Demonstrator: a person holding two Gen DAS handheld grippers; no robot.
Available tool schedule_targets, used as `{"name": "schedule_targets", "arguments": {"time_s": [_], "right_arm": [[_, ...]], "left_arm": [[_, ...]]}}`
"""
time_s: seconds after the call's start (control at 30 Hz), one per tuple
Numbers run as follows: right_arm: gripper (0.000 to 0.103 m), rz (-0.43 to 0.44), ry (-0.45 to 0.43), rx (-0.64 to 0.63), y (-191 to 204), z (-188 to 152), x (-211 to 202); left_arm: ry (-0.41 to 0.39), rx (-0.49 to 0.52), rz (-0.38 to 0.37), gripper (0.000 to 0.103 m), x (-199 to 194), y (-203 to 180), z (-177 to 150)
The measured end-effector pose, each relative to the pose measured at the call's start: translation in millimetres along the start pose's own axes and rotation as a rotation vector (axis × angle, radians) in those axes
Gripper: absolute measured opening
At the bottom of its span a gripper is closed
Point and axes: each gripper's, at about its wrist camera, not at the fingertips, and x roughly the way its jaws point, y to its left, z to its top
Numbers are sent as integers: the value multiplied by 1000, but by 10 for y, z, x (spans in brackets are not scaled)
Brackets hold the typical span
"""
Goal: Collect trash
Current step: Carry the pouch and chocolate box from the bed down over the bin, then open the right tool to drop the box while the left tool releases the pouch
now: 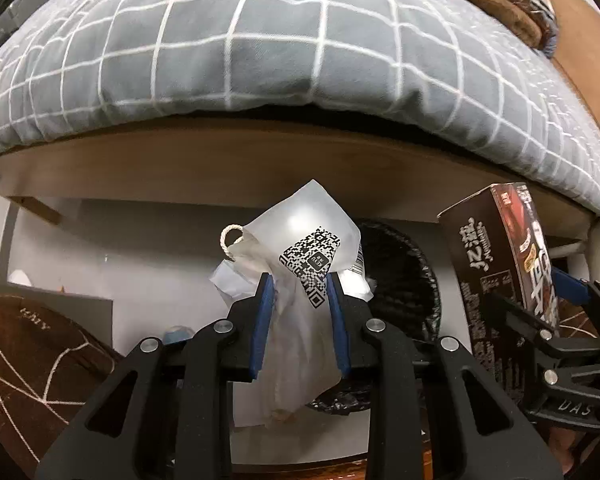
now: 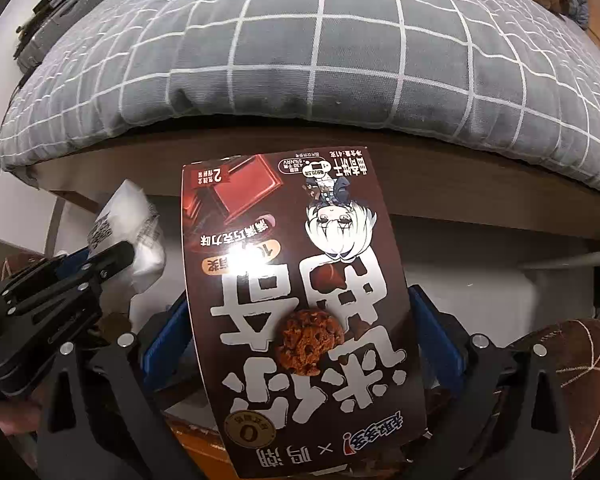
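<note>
My left gripper [image 1: 300,280] is shut on a crumpled white bag with a QR code and a rope handle [image 1: 312,248], held up in front of the bed. The bag also shows in the right wrist view [image 2: 128,232]. My right gripper [image 2: 300,308] is shut on a brown cookie box [image 2: 300,300], held upside down between its blue pads. The box [image 1: 500,264] and the right gripper [image 1: 556,292] show at the right of the left wrist view. A black-lined trash bin [image 1: 400,280] stands on the floor behind the white bag.
A bed with a grey checked quilt [image 1: 260,48] and a wooden frame [image 1: 220,160] fills the top of both views. A brown slipper [image 1: 32,360] lies at the lower left, another slipper [image 2: 572,380] at the lower right. The floor under the bed is pale.
</note>
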Motion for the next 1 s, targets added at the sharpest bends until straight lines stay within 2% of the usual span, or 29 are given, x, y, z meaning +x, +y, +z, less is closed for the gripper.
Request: {"name": "schedule_targets", "arguments": {"time_s": [0.07,0.1,0.4,0.6,0.8,1.0], "right_arm": [[95,-5,-5,8,-31,-6,14],[95,-19,-73,27,-41,-8,23],[95,4,-68,34,-42,-67,152],[95,-6,-97,47,-143,-136,81],[95,-35,-147,90,-415,-251,-124],[95,-55,-180,114,-710,-344,-207]], "left_arm": [[1,-3,0,27,4,-29,-2],[0,-2,3,27,9,-33,15],[2,-2,-1,27,1,-43,12],[1,-8,-13,27,-23,-51,33],[-1,23,-37,27,2,-298,46],[38,83,-62,27,157,-650,-18]]}}
